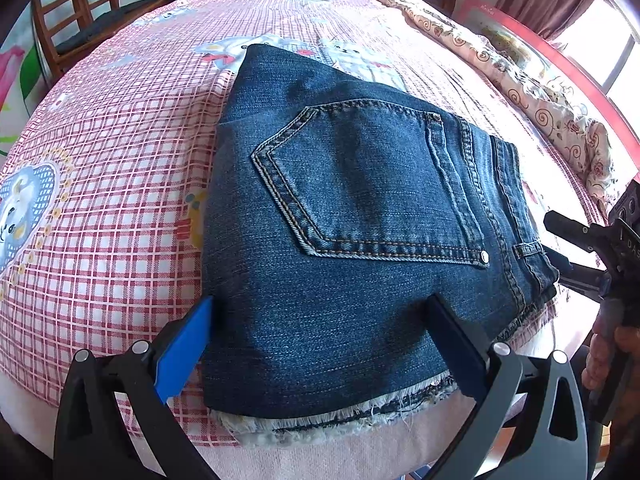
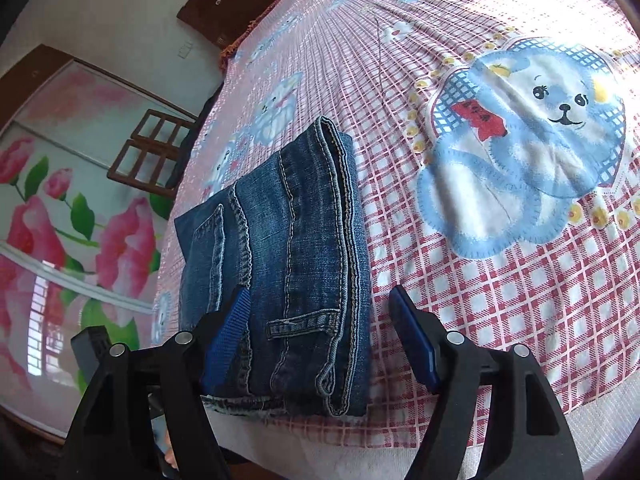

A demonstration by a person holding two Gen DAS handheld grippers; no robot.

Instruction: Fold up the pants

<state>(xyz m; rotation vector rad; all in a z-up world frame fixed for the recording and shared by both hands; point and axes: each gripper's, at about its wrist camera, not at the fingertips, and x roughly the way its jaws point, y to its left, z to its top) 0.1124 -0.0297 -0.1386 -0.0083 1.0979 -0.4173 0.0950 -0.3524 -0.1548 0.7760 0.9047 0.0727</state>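
Dark blue jeans lie folded into a compact stack on the pink checked bedsheet, back pocket up, frayed hems at the near edge. My left gripper is open, its blue fingers spread over the stack's near edge, one at the left edge, one resting on the denim. My right gripper is open over the waistband end of the jeans, left finger on the denim, right finger above the sheet. It also shows in the left wrist view at the stack's right side.
A crumpled floral quilt lies along the far right of the bed. Wooden chairs stand by the bed's far left. A flowered wardrobe door is beyond the bed's edge. The bed's front edge is just below both grippers.
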